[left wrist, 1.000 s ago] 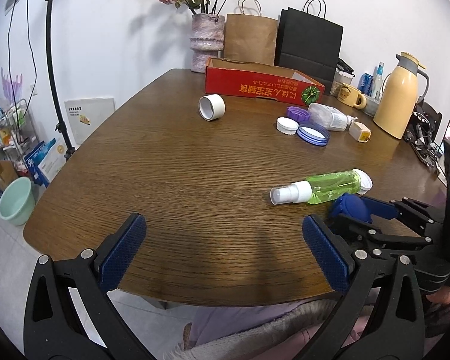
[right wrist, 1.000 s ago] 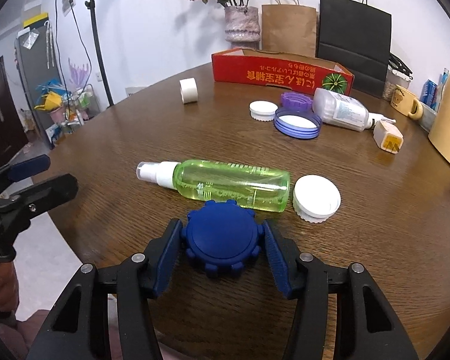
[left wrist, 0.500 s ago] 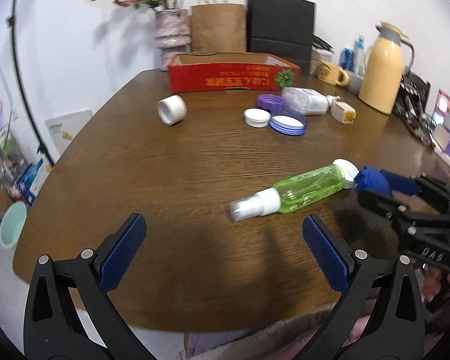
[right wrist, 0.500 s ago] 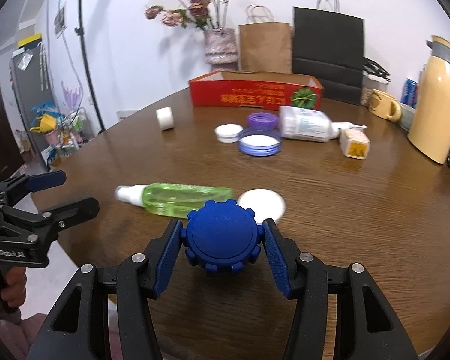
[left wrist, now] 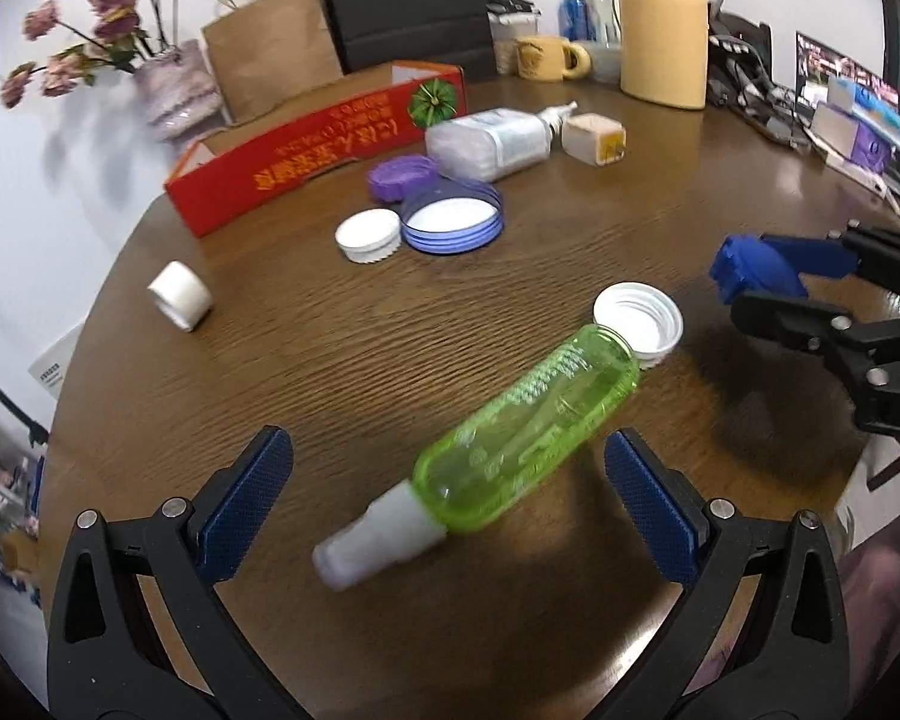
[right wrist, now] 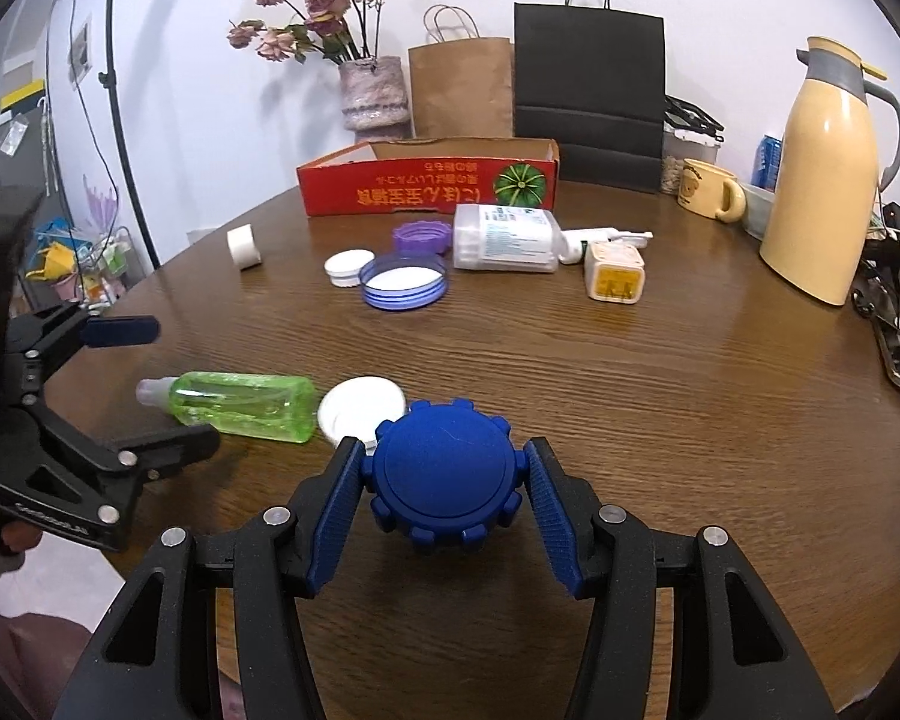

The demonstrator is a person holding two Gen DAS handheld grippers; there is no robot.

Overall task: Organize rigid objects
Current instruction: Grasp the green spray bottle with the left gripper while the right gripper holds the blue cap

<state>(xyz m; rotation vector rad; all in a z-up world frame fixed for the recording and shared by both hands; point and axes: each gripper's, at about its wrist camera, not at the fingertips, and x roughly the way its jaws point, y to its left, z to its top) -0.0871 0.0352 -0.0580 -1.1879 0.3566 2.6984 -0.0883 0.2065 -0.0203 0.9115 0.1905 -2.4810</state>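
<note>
Lying on its side near the counter's (left wrist: 570, 252) near edge, the green spray bottle (left wrist: 525, 444) is what the next move hinges on. Left tongs (left wrist: 444, 504) hang over it with the jaws wide apart, one blue pad on each side of the bottle, touching nothing. In the left wrist view the bottle's long axis runs diagonally: white nozzle end (left wrist: 378, 546) toward the tongs and the near edge, base end pointing away toward the counter's middle. So the axis runs roughly along the tongs' reach, not across the gap; my read is the jaws would close across the narrow width of the body, which suits a grip, provided they drop lower first. Whether they are low enough yet I cannot tell.

White open cap (left wrist: 639, 324) sits touching or just beside the bottle's base, on the far side, so it could get nudged.

Right tongs (right wrist: 444, 504) are clamped on a dark blue knobbed lid (right wrist: 444, 474), held above the counter just past the white cap and off to the bottle's base end. They are occupied, so the left hand is both nearer and free for the bottle.

Red cardboard box (right wrist: 426, 180) stands open at the far edge, well apart from the bottle, the likely drop spot.
</note>
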